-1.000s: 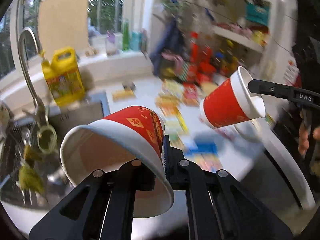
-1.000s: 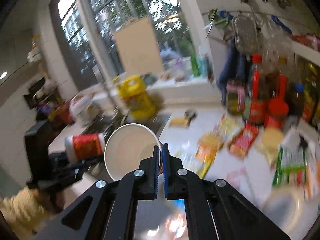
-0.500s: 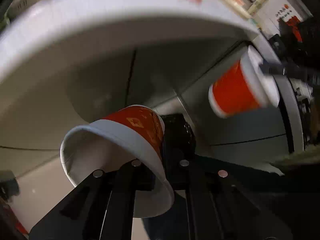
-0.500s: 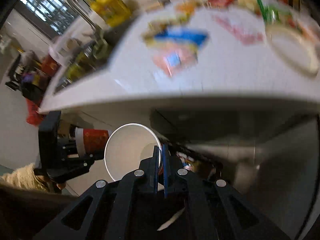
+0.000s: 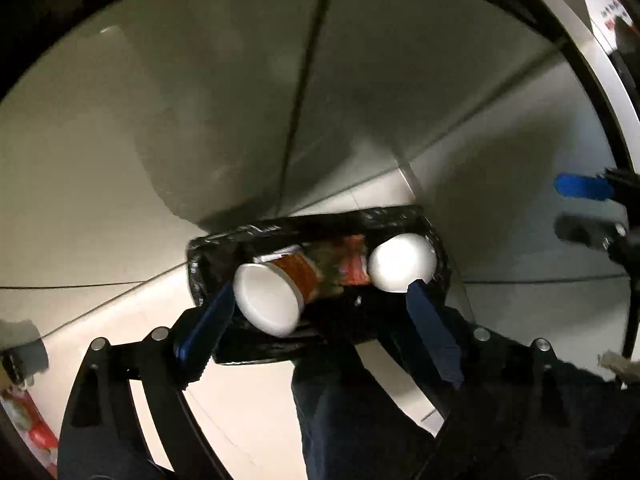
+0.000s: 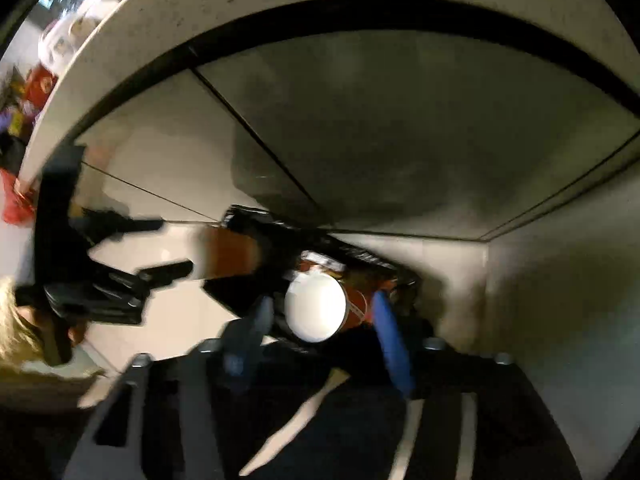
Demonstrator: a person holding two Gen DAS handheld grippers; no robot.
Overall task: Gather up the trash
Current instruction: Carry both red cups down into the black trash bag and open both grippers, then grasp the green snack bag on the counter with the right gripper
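Both cups released: left gripper (image 5: 320, 312) and right gripper (image 6: 320, 312) jaws opening, red cups (image 5: 276, 288) dropping into black-lined bin (image 5: 400, 216) (both were clamped before).

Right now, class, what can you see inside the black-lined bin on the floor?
Inside the bin lie two red paper cups on top of colourful wrappers. Anything deeper is covered by them and the dark liner.

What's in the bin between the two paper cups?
In the left wrist view, between the nearer cup and the farther cup lies crumpled reddish trash inside the black-lined bin. It's too blurred to name.
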